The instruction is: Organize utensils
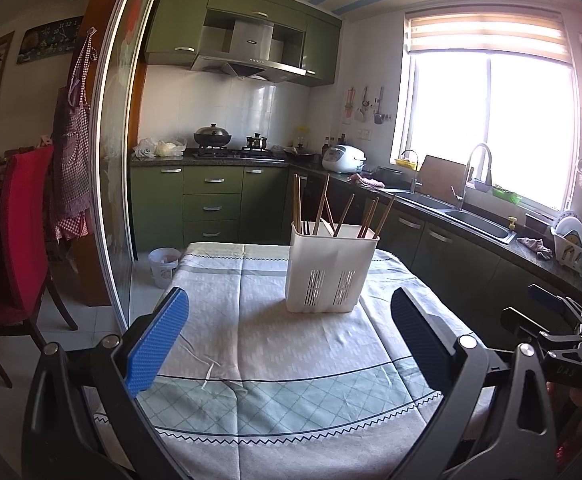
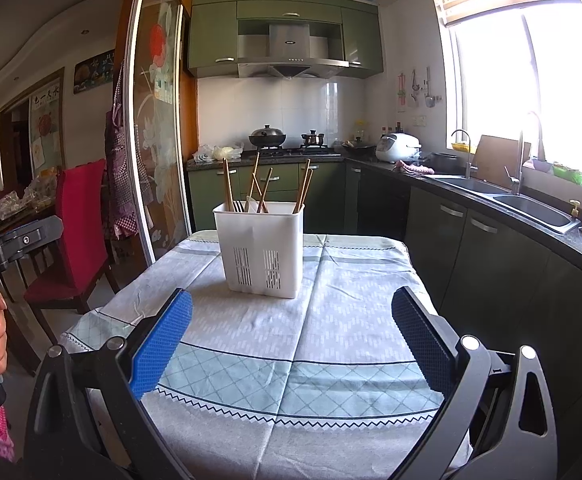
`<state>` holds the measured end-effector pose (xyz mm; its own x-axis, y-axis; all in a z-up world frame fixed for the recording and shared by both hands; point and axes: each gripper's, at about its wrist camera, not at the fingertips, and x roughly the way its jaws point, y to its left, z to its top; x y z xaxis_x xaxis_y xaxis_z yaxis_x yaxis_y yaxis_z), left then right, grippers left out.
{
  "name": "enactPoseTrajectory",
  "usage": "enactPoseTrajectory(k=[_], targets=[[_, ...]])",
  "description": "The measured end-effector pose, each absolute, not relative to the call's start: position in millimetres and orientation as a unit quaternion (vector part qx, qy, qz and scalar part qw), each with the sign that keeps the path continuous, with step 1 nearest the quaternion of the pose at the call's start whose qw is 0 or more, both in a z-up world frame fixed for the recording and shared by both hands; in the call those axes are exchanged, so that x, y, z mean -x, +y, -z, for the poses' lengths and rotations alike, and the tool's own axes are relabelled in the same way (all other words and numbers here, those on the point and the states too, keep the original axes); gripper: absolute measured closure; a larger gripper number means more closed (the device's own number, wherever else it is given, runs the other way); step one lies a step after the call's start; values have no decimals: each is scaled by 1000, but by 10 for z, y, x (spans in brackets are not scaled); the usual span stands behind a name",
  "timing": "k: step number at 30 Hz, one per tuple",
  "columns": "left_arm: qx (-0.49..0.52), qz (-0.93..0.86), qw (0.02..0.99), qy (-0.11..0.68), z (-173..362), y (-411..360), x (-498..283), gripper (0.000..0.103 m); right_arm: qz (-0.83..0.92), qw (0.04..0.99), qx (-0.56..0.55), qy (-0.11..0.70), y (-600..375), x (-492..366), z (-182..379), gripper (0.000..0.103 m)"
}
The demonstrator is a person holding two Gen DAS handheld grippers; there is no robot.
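A white plastic utensil holder (image 1: 329, 270) stands upright on the clothed table (image 1: 275, 360). Several brown wooden chopsticks (image 1: 323, 204) stick up out of it. It also shows in the right wrist view (image 2: 259, 247), with the chopsticks (image 2: 265, 186) and a pale utensil inside. My left gripper (image 1: 291, 336) is open and empty, short of the holder. My right gripper (image 2: 293, 336) is open and empty, also short of the holder and slightly to its right. The right gripper's body shows at the right edge of the left wrist view (image 1: 551, 332).
A red chair (image 1: 19, 240) stands left of the table beside a glass sliding door (image 1: 119, 184). A small white bin (image 1: 164, 266) sits on the floor beyond the table. Green cabinets, a stove and a sink counter (image 2: 531, 204) run along the back and right.
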<state>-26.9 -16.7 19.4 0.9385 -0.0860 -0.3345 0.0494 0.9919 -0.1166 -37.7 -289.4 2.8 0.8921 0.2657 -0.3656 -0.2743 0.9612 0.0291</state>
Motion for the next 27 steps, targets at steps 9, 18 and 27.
enactPoseTrajectory(k=[9, 18, 27], targets=[[41, 29, 984, 169, -216, -193, 290, 7, -140, 972, 11, 188, -2886, 372, -17, 5], [48, 39, 984, 165, -212, -206, 278, 7, -140, 971, 13, 192, -2884, 337, 22, 5], [34, 25, 987, 156, -214, -233, 295, 7, -139, 970, 14, 197, -2892, 302, 55, 5]])
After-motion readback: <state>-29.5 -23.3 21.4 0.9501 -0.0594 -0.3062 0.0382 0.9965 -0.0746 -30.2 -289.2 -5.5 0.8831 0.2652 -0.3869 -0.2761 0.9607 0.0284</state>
